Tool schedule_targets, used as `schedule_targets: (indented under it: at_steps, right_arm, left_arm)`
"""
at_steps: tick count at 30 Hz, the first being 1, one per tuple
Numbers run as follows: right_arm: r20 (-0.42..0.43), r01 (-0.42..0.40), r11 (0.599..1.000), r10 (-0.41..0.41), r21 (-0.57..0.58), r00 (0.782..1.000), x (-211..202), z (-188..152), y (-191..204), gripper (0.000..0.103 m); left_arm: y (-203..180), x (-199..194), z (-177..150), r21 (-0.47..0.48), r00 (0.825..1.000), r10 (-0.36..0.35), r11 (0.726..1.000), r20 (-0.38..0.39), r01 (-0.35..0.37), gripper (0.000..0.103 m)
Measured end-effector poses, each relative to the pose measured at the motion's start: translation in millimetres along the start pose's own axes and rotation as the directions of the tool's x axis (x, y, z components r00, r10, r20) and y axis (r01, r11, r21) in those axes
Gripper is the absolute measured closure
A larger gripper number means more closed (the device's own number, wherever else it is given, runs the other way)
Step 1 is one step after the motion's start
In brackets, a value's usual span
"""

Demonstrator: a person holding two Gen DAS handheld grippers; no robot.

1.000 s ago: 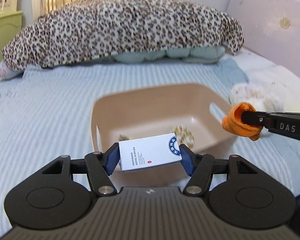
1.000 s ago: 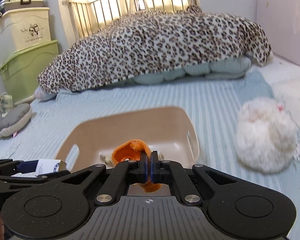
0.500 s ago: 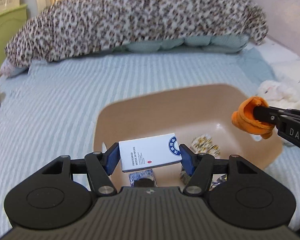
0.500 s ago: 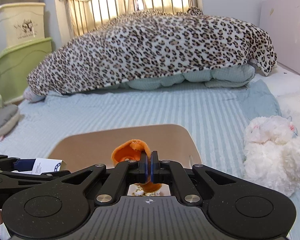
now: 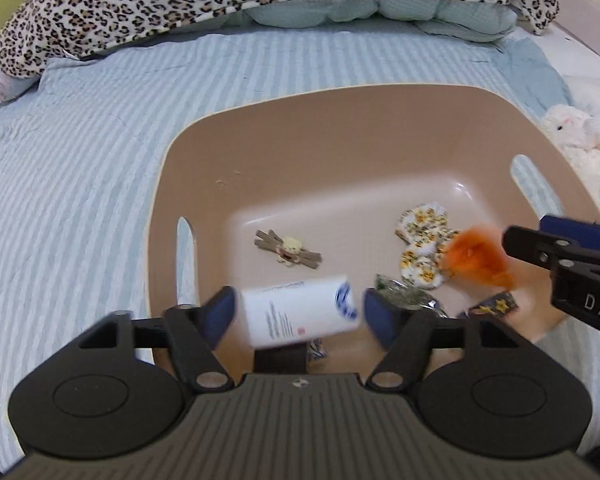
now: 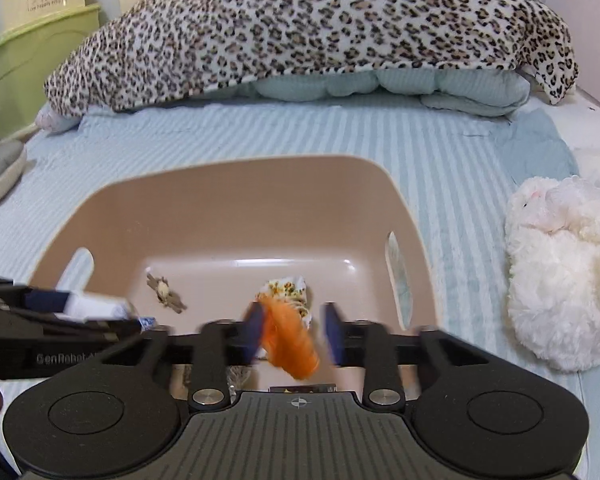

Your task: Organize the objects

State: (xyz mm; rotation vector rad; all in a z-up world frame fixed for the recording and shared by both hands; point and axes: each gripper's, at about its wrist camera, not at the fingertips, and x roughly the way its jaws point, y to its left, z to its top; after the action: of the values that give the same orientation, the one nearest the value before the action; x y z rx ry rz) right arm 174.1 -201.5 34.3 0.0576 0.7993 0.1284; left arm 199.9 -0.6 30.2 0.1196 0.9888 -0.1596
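Hovering above tan plastic basin (image 5: 260, 132), left gripper (image 5: 298, 314) spread around blurred white printed box (image 5: 300, 316), right gripper (image 6: 290, 330) parted beside blurred orange fabric piece (image 6: 292, 338).

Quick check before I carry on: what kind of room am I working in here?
Most likely a bedroom: the tan bin sits on a bed with a striped blue sheet, a leopard-print blanket heaped behind it, and a white plush toy alongside.

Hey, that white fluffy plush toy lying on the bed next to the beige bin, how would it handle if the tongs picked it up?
The white plush toy looks soft and slumped, so it would probably squash and droop rather than hold its shape. Its long fluffy pile suggests it is light for its bulk. Lying flat on the striped bedsheet, it seems unlikely to roll.
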Motion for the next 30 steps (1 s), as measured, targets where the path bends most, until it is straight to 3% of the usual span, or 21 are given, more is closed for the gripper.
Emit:
schedule_targets:
  at_steps: [3, 9, 30]
  right_arm:
    - [0.031, -0.002, 1.000, 0.002, 0.002, 1.000, -15, 3, -1, 0.036]
    - [0.053, -0.007, 1.000, 0.006, 0.008, 0.999, -40, 5, -3, 0.029]
    - [0.019, -0.030, 1.000, 0.030, -0.009, 0.999, -115, -36, 10, 0.026]
  left_arm:
    - [-3, -14, -3, 0.011, 1.000, -0.004, 1.000, 0.025, 0.004, 0.023]
    - [-3, -37, -8, 0.025, 0.999, 0.003, 1.000, 0.036, -0.004, 0.022]
    - [13, -117, -67, -0.006, 0.998, 0.000, 1.000, 0.067, 0.001, 0.022]
